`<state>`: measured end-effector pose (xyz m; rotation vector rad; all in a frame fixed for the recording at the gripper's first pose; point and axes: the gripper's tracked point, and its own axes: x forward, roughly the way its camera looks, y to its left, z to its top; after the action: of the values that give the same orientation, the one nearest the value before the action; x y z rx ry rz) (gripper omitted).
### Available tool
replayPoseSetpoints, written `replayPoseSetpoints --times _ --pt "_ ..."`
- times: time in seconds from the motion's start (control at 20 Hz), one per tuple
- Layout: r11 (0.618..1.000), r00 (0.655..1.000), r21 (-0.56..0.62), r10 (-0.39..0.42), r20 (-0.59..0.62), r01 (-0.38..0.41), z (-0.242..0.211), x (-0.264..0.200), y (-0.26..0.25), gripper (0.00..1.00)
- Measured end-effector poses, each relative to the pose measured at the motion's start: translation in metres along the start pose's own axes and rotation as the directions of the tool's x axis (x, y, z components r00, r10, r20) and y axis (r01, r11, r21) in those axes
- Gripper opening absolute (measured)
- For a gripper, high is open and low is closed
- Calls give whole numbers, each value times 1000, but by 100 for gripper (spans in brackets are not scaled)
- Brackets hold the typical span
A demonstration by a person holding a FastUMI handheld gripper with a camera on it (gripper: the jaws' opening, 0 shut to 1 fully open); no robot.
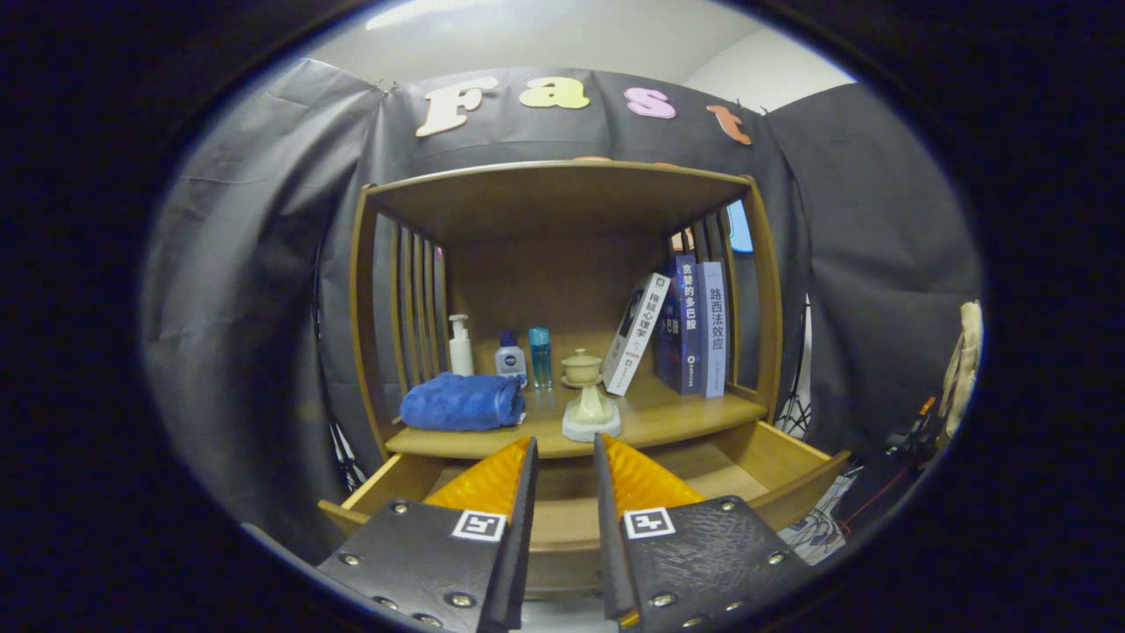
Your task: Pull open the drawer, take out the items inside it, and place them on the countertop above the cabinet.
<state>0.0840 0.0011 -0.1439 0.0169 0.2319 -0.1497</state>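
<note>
Hovering over the pulled-out drawer [773, 457], gripper [562, 453] has jaws apart w/ nothing between them; drawer's wood floor shows bare btwn & beside the fingers, contents otherwise hidden. Just beyond the tips, on the bench [685, 413] above the drawer, sits a pale lidded cup on a stand [589, 400], near the front edge. Left of it a rolled blue towel [461, 403]. Behind towel, a white pump bottle [460, 345], small blue-capped bottle [510, 356], clear blue bottle [540, 356] in a row. Right side: books [694, 325], one white book leaning on the upright ones. Wooden shelf top [562, 189] overhead, slatted sides.
</note>
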Motion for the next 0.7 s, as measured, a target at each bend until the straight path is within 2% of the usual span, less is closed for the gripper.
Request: replayPoseSetpoints --times 0.35,0.6,0.65,0.7 --pt "1000 999 26 1 -50 0 -46 -23 -6 35" --pt "999 996 28 18 -83 -16 -72 -32 -7 57" --pt "999 995 25 22 -95 -20 -77 -32 -7 58" --pt "999 994 24 29 -103 -26 -81 -30 -6 67"
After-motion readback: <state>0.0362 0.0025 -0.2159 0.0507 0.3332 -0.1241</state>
